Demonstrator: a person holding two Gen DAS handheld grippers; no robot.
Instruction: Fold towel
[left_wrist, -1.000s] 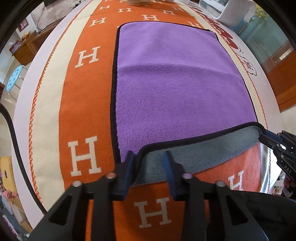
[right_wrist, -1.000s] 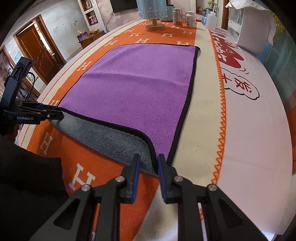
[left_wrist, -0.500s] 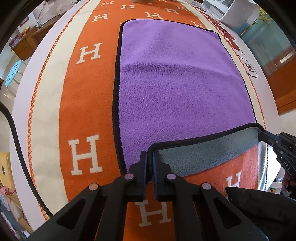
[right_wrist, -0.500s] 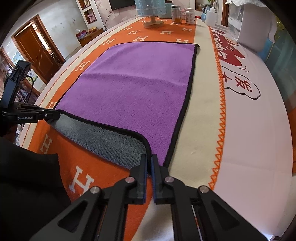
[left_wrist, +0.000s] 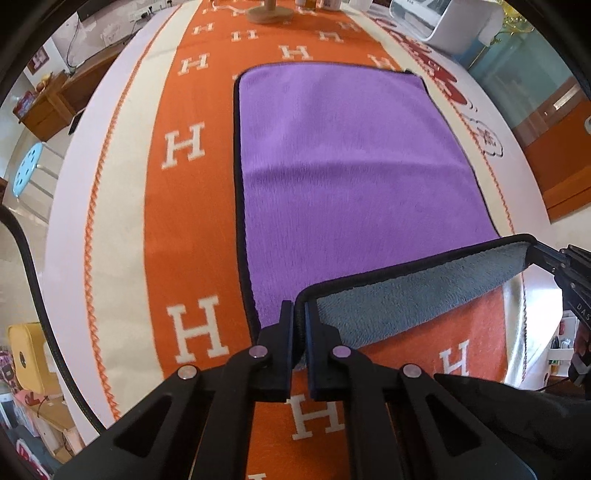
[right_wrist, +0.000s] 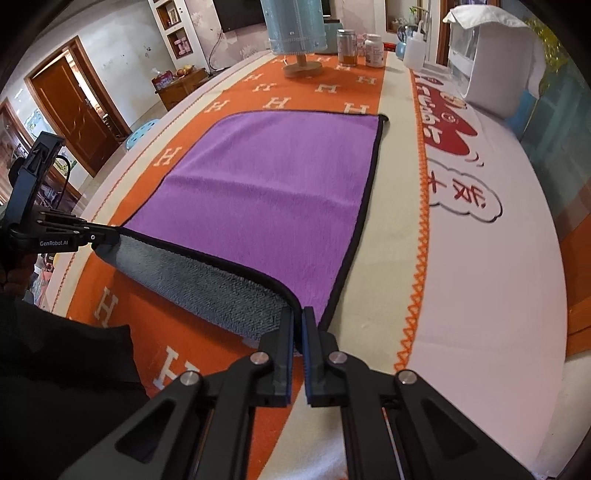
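Observation:
A purple towel (left_wrist: 351, 166) with a black hem and grey underside lies flat on the orange H-patterned table cover; it also shows in the right wrist view (right_wrist: 273, 192). My left gripper (left_wrist: 300, 314) is shut on the towel's near left corner. My right gripper (right_wrist: 298, 321) is shut on the near right corner. Both hold the near edge lifted off the table, so the grey underside (left_wrist: 417, 295) faces me. The right gripper shows at the right edge of the left wrist view (left_wrist: 554, 258), and the left gripper at the left of the right wrist view (right_wrist: 74, 236).
At the table's far end stand a blue roll on a wooden stand (right_wrist: 299, 40), jars (right_wrist: 347, 48), a bottle (right_wrist: 413, 51) and a white appliance (right_wrist: 495, 62). A blue stool (left_wrist: 27, 170) stands left of the table.
Both grippers closed on the towel's near corners and lifted the near edge higher, away from the table; more of the far table shows now.

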